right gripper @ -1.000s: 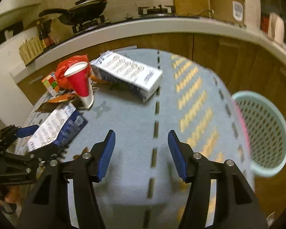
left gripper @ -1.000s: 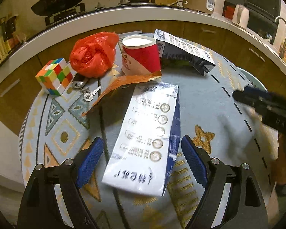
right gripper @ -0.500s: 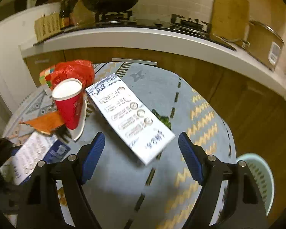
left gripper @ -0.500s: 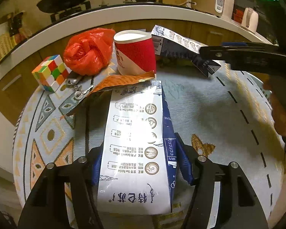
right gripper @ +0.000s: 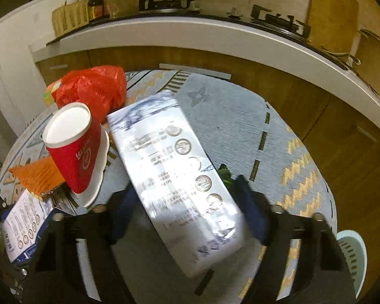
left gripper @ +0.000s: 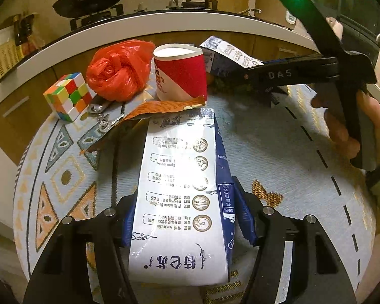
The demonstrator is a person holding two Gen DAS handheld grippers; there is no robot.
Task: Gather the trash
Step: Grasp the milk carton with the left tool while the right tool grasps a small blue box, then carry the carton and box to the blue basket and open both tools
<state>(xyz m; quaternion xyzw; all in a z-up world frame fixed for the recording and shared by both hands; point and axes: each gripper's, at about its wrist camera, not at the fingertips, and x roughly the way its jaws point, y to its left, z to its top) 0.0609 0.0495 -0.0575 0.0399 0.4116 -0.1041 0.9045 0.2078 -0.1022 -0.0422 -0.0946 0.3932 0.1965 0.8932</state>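
Currently L gripper [left gripper: 182, 217] clamped on near carton [left gripper: 182, 185], R gripper [right gripper: 187, 212] closing round far carton [right gripper: 174, 174], contact unclear; skewed box may twist out, bump red cup [right gripper: 73, 147].

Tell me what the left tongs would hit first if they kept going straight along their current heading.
The left tongs already straddle the near milk carton, so pushing on would mostly drive that carton ahead. Beyond it, the orange wrapper comes first, then probably the red paper cup; depth is unclear.

Cup [left gripper: 180, 72] behind near carton [left gripper: 182, 190], bag [left gripper: 119, 69] at its left.
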